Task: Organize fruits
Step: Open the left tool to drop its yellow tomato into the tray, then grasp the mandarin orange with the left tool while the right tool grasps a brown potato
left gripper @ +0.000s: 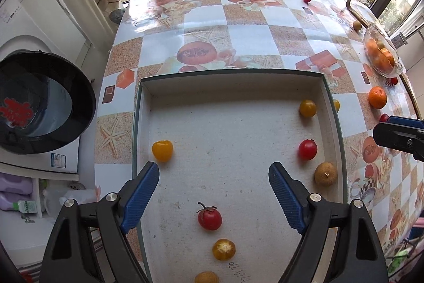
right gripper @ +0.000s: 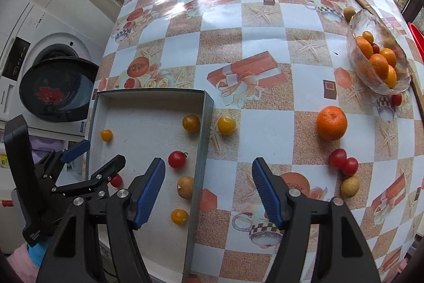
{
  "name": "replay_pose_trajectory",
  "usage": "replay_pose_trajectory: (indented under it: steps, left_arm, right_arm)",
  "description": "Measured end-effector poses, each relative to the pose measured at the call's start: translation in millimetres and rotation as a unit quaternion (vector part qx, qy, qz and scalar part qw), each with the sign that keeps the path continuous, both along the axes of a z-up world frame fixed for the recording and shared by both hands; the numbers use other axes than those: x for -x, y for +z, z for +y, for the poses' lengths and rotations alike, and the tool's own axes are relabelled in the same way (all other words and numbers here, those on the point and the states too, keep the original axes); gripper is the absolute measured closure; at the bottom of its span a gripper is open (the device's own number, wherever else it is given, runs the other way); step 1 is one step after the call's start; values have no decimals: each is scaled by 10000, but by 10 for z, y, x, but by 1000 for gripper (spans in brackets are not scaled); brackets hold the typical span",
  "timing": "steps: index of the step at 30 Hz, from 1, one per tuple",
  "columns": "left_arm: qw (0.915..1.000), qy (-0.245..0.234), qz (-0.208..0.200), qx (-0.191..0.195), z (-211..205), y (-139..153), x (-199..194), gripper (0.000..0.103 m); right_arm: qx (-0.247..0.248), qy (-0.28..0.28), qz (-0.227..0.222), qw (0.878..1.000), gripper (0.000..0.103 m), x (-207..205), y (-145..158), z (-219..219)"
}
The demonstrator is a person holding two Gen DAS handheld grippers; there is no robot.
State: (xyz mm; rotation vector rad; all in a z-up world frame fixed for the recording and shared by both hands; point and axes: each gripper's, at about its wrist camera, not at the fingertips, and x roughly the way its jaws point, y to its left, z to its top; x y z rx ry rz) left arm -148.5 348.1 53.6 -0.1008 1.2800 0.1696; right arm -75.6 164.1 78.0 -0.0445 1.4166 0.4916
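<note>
While both grippers, left (left gripper: 214,178) and right (right gripper: 208,177), hang spread and empty, small tomatoes (left gripper: 209,217) lie in the near tray (left gripper: 230,76), an orange (right gripper: 331,123) right of it.

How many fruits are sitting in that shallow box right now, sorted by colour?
In the box, seen from the left wrist view:
Yellow tomatoes: 3
Red tomatoes: 2
Brown fruits: 2 (one cut off by the picture's bottom edge)
Total: 7
</note>
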Motion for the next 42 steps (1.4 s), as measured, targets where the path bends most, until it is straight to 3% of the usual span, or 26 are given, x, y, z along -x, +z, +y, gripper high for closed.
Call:
replay_pose_trajectory:
  steps: [11,17,30,36,42]
  left_arm:
    - [9962,-835,-231,72,-813,271,-219,17]
    - [9925,-1179,-286,177,-1216,289,-419,17]
    - [9893,-1404,-211,333,-1630,133,-858,17]
    - [9866,-1516,-193,570,-1803,80,-1148,17]
    - [9842,-1610,-52,741,-2000,-64,-1394,17]
  right_arm:
    - [494,-908,233,9944,31,63,-213,-1114]
    - [647,-1262,290,9895,31,48,-332,-1517]
    - [517,-1131,73,9922,31,-93,-464,-1510]
    - [490,-1012,39,9936,45,-164,-555,-1467]
    - [382,-999,-3,9943,47,-187,-584,-1496]
